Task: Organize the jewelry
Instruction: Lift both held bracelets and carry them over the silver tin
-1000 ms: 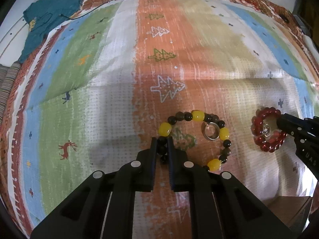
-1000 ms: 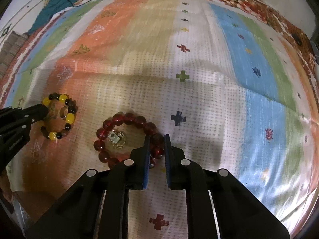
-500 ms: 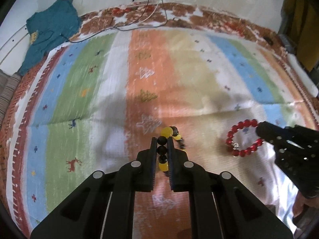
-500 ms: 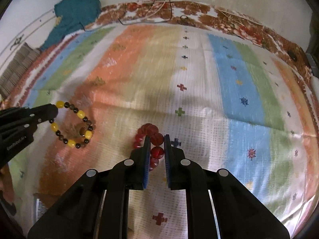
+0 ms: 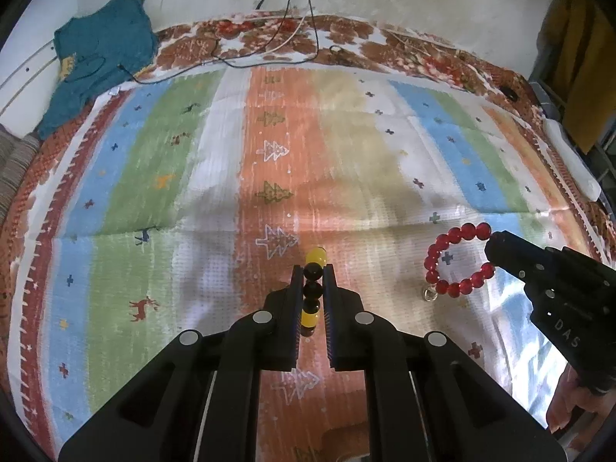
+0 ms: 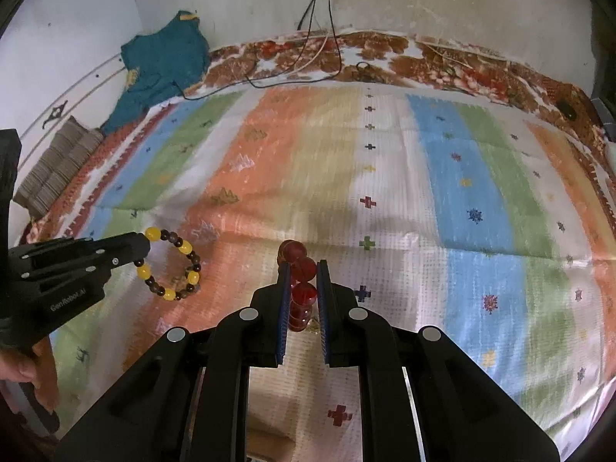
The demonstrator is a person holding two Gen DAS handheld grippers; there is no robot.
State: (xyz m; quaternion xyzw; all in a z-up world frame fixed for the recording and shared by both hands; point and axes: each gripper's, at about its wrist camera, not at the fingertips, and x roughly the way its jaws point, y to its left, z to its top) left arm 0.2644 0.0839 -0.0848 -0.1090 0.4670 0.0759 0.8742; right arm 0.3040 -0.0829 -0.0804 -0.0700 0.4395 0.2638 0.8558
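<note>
My left gripper [image 5: 312, 269] is shut on a bracelet of yellow and dark beads [image 5: 312, 292], which hangs edge-on between the fingers above the striped cloth; it shows as a ring in the right wrist view [image 6: 171, 265]. My right gripper [image 6: 302, 265] is shut on a red bead bracelet [image 6: 302, 273], held lifted; in the left wrist view it shows as a ring [image 5: 456, 260] with a small silver ring [image 5: 429, 293] dangling below it. The right gripper's body [image 5: 554, 288] is at the right, the left gripper's body [image 6: 69, 269] at the left.
A striped, patterned cloth [image 5: 269, 161] covers the surface. A teal garment [image 5: 100, 50] lies at the far left corner, cables [image 5: 285, 30] run along the back wall, and a folded striped fabric [image 6: 54, 165] lies at the left edge.
Both grippers have lifted their bracelets off the cloth and risen. The bracelets now hang from the fingers, and the small silver ring hangs from the red one.
</note>
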